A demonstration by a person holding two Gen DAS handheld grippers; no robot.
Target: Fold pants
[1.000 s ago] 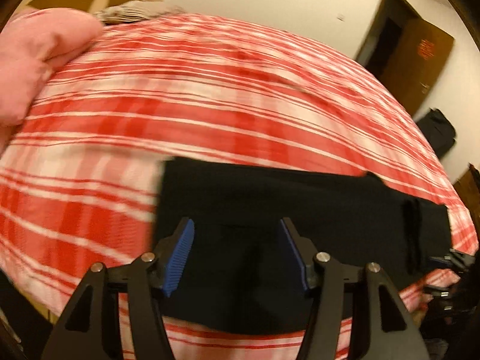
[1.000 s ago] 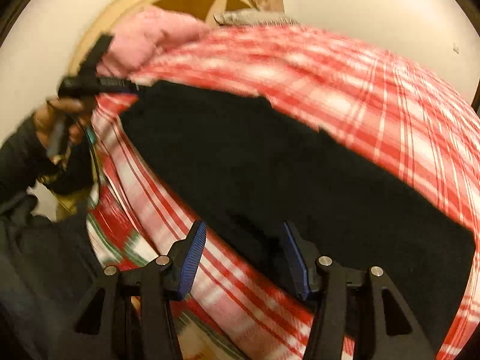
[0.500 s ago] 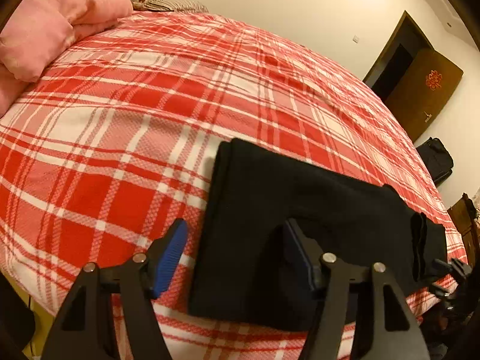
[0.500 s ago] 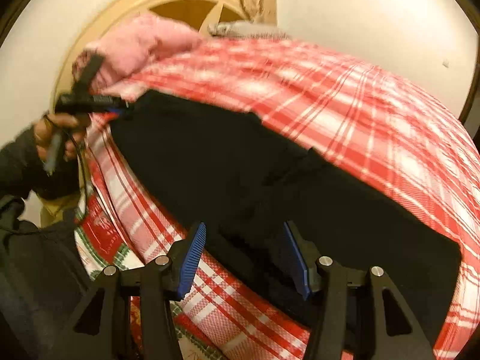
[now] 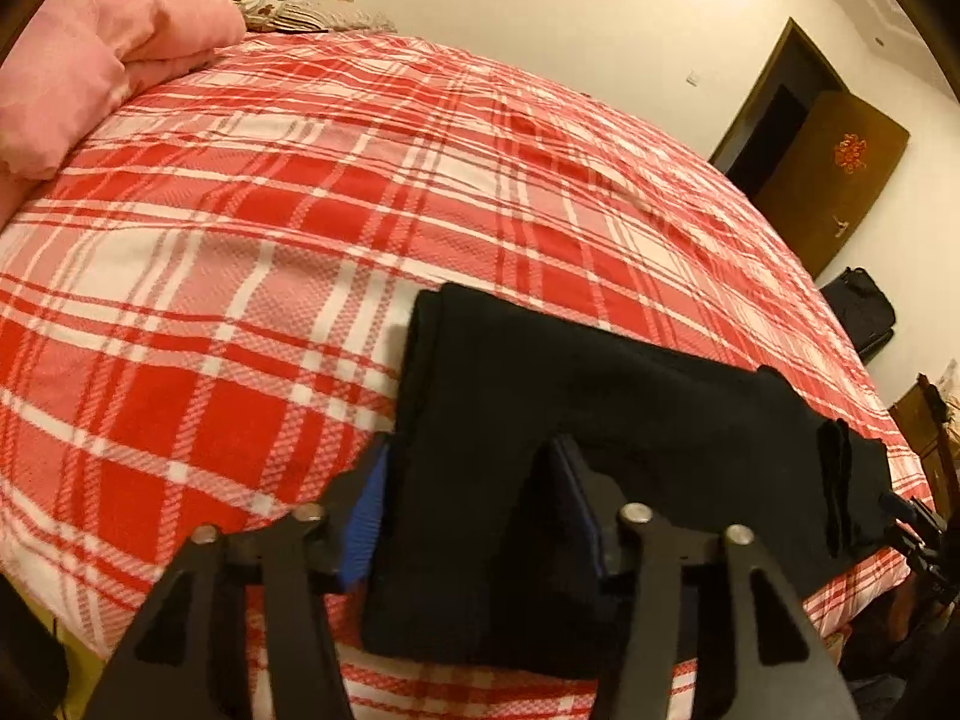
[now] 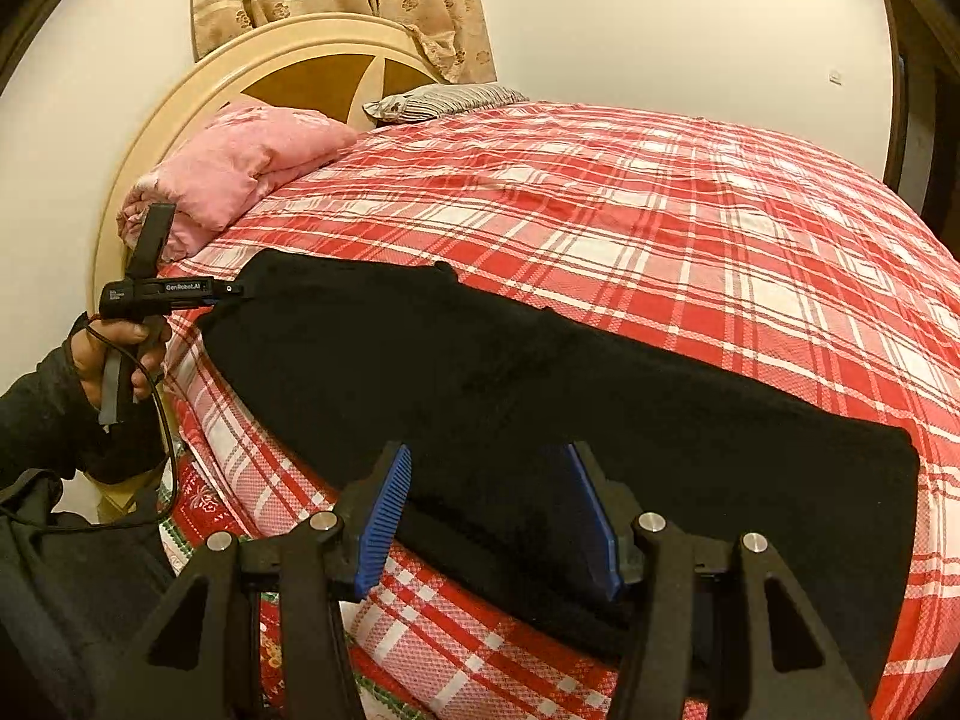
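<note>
Black pants (image 6: pixel 540 384) lie flat in a long strip along the near edge of a red plaid bed (image 6: pixel 660 210). In the left wrist view the pants (image 5: pixel 600 408) run off to the right. My left gripper (image 5: pixel 474 510) is open, its blue pads either side of the pants' near end, with cloth between the jaws. It also shows in the right wrist view (image 6: pixel 231 294) at the far end of the pants. My right gripper (image 6: pixel 492 510) is open over the pants' near edge. Its tip shows in the left wrist view (image 5: pixel 900 510).
A pink quilt (image 6: pixel 240 168) and a striped pillow (image 6: pixel 444 99) lie at the round headboard (image 6: pixel 288 60). A brown door (image 5: pixel 828 174) and a black bag (image 5: pixel 858 312) stand at the far right wall. The person's dark sleeve (image 6: pixel 48 420) is at the left.
My left gripper has moved onto the pants' end, so cloth now sits between its open jaws. My right gripper has steadied over the near edge and stays open.
</note>
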